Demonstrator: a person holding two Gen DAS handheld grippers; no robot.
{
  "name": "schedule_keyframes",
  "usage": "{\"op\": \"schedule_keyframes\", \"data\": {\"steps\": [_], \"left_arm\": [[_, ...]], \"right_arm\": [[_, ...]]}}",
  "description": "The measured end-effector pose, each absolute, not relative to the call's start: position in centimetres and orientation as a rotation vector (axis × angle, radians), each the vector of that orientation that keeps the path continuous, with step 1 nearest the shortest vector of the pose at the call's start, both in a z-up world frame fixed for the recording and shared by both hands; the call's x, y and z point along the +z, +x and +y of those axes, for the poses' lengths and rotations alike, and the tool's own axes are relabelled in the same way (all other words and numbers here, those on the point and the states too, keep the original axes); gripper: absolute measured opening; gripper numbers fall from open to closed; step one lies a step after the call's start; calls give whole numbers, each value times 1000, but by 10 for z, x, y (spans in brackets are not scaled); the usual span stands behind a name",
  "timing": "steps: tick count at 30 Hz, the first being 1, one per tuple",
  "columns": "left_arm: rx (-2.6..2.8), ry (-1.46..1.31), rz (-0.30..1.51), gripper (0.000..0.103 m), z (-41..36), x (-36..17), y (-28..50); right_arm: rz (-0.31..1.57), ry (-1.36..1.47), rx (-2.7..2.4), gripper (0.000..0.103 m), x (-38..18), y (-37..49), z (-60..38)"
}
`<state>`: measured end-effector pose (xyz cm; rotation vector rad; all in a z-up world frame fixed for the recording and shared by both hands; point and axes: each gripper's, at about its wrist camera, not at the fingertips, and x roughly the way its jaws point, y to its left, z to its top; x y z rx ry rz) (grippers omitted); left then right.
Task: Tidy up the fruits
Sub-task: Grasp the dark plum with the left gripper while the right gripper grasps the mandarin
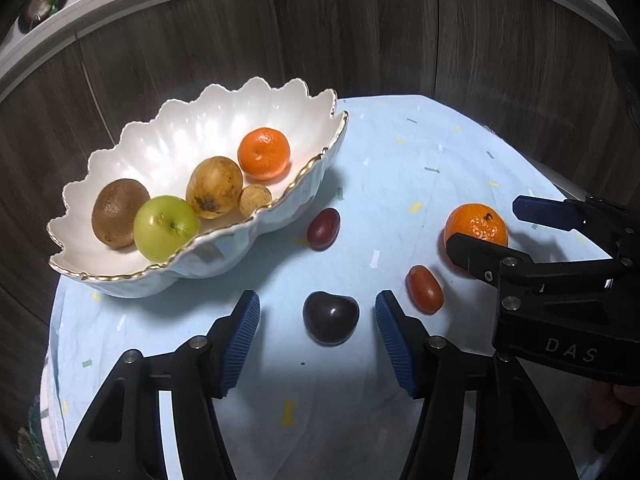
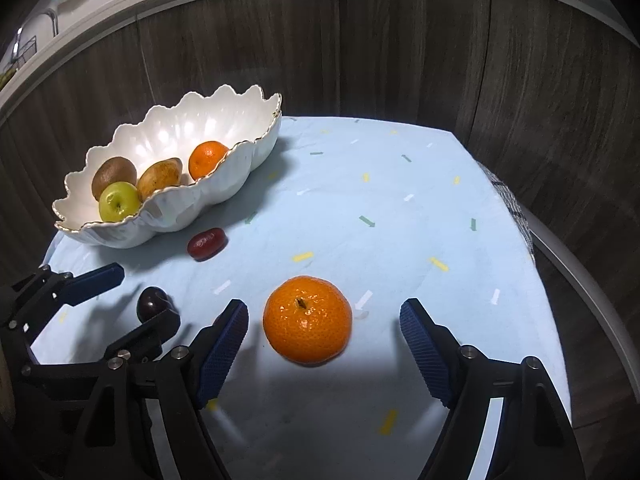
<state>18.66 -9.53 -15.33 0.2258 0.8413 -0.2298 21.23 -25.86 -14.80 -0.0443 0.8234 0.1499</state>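
Fruits are scattered on the pale blue cloth (image 2: 400,240): a dark round plum (image 1: 331,317) is flanked untouched by the spread left gripper (image 1: 318,340), a loose orange mandarin (image 2: 307,319) likewise by the spread right gripper (image 2: 324,344).

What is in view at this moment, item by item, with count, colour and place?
bowl: one, white with gold scalloped rim, back left of the table
fruit in the bowl: five; kiwi brown, apple green, pear-like fruit yellow-brown, small tan fruit, orange
loose orange: one, on the cloth between the right gripper's fingers, untouched
dark plum: one, purple-black, between the left gripper's fingers, untouched
small red fruits: two, one beside the bowl, one right of the plum
tablecloth: one, pale blue, speckled
left gripper: black, blue pads, open
right gripper: same, open
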Motion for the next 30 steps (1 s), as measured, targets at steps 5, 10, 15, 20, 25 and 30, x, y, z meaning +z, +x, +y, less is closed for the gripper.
{"op": "schedule_keyframes", "data": {"steps": [5,10,15,20,25,30], "left_arm": [[-226,222,858,52,-95,-158,189],[-225,219,879,47,-95,-162,191],[-243,210,889,36,-96,-163,193],[-254,212,889,29,-98,-162,192],[-253,202,890,29,-96,-158,191],[-257,202,877,29,-97,-149,189]], "right_arm": [[843,-33,152,68,-154,216,-259],[858,-20,160,63,-160,218,-260],[870,-5,192,50,-163,219,-257],[871,11,200,48,-163,219,-258],[866,14,188,47,-161,216,-260],[858,15,179,47,-156,213,-263]]}}
